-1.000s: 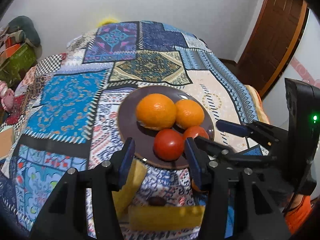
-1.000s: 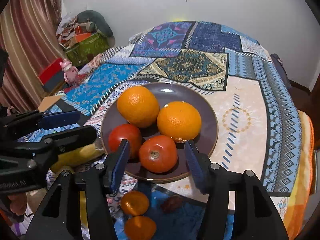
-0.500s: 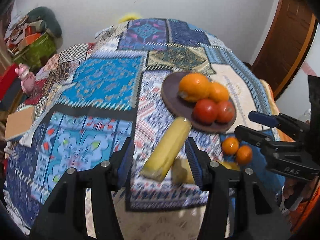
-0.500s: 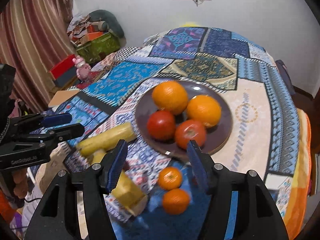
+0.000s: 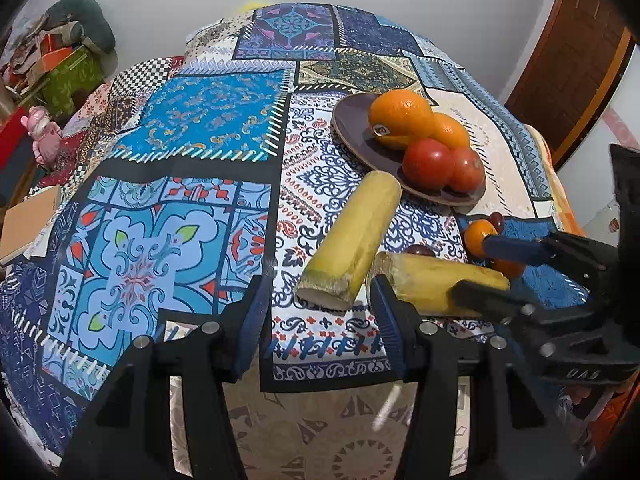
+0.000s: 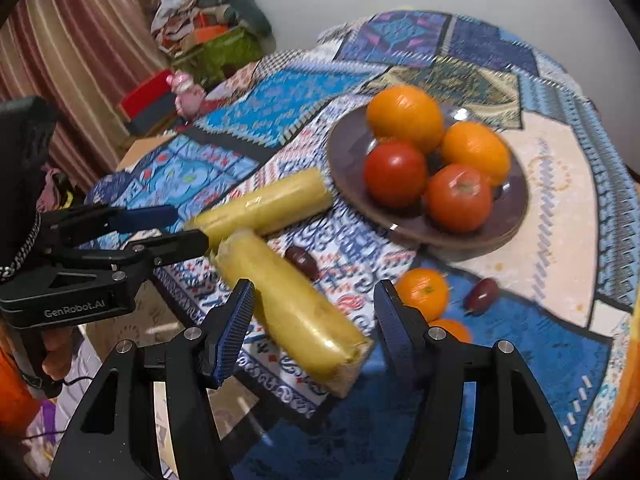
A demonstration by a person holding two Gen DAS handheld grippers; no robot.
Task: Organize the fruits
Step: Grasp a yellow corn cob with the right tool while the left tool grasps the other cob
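Observation:
A dark plate (image 5: 360, 148) (image 6: 516, 216) holds two oranges (image 5: 400, 118) (image 6: 404, 116) and two tomatoes (image 5: 428, 164) (image 6: 458, 198). Two yellow sugarcane-like stalks lie on the patterned cloth: one (image 5: 352, 240) (image 6: 264, 208) just before the plate, another (image 5: 436, 284) (image 6: 292, 304) nearer the edge. Two small tangerines (image 6: 424, 292) (image 5: 476, 234) and two dark dates (image 6: 478, 296) lie by them. My left gripper (image 5: 320, 312) is open near the stalks' cut ends. My right gripper (image 6: 314, 308) is open, its jaws on either side of the nearer stalk.
The table's near edge (image 5: 320, 420) is below the grippers. A pink toy (image 5: 42, 136), a green box (image 5: 66, 76) and piled things stand at the far left by a curtain (image 6: 60, 60). A wooden door (image 5: 572, 56) is at the right.
Both grippers have pulled back from the plate toward the table's near edge and left. The stalks, tangerines and dates have come into view. Both jaws stay open.

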